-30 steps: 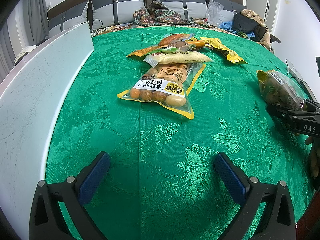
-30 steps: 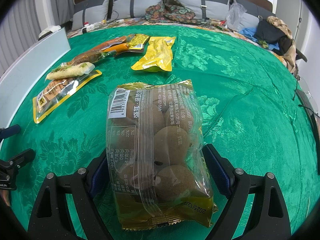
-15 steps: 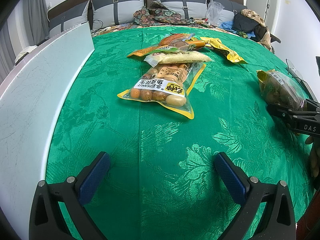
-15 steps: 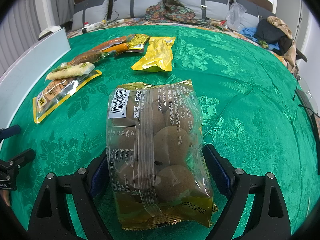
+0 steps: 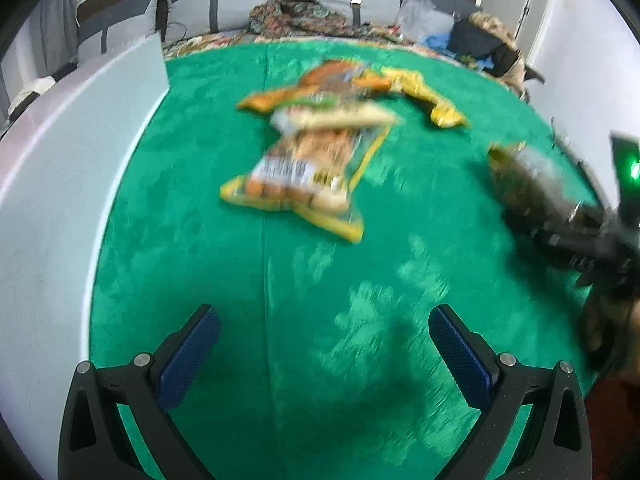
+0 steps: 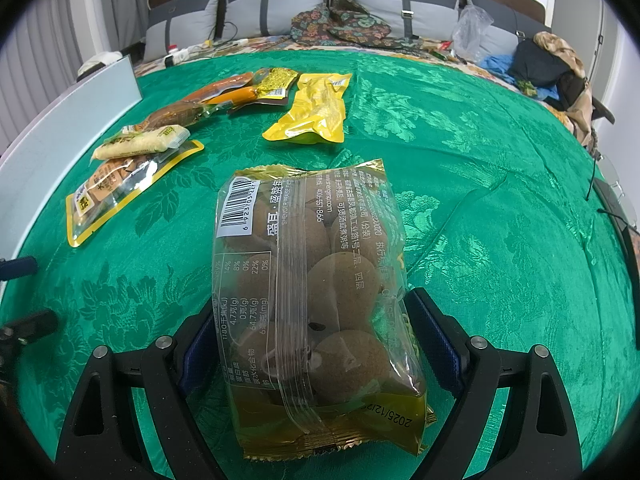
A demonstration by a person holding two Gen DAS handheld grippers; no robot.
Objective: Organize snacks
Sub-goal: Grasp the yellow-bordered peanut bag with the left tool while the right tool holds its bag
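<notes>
My right gripper (image 6: pixel 310 320) is shut on a clear gold-edged bag of brown round cakes (image 6: pixel 312 292), held just over the green cloth (image 6: pixel 480 200). The same cake bag (image 5: pixel 524 176) shows blurred at the right of the left wrist view, with the right gripper's black body behind it. My left gripper (image 5: pixel 320 336) stands open above bare green cloth, nothing between its blue pads (image 5: pixel 188 360). Ahead lie a yellow-edged peanut bag (image 5: pixel 296 176), a pale cracker pack (image 6: pixel 140 142), orange sausage packs (image 6: pixel 216 94) and a yellow pouch (image 6: pixel 316 110).
A white board (image 5: pixel 60 184) runs along the left edge of the cloth. Grey cushions (image 6: pixel 272 4), patterned fabric and a pile of clothes (image 6: pixel 552 68) sit at the back. A black cable (image 6: pixel 612 216) lies at the right edge.
The left wrist view is now motion-blurred and the scene has shifted; the left gripper is moving. The right gripper still holds the cake bag in the same place.
</notes>
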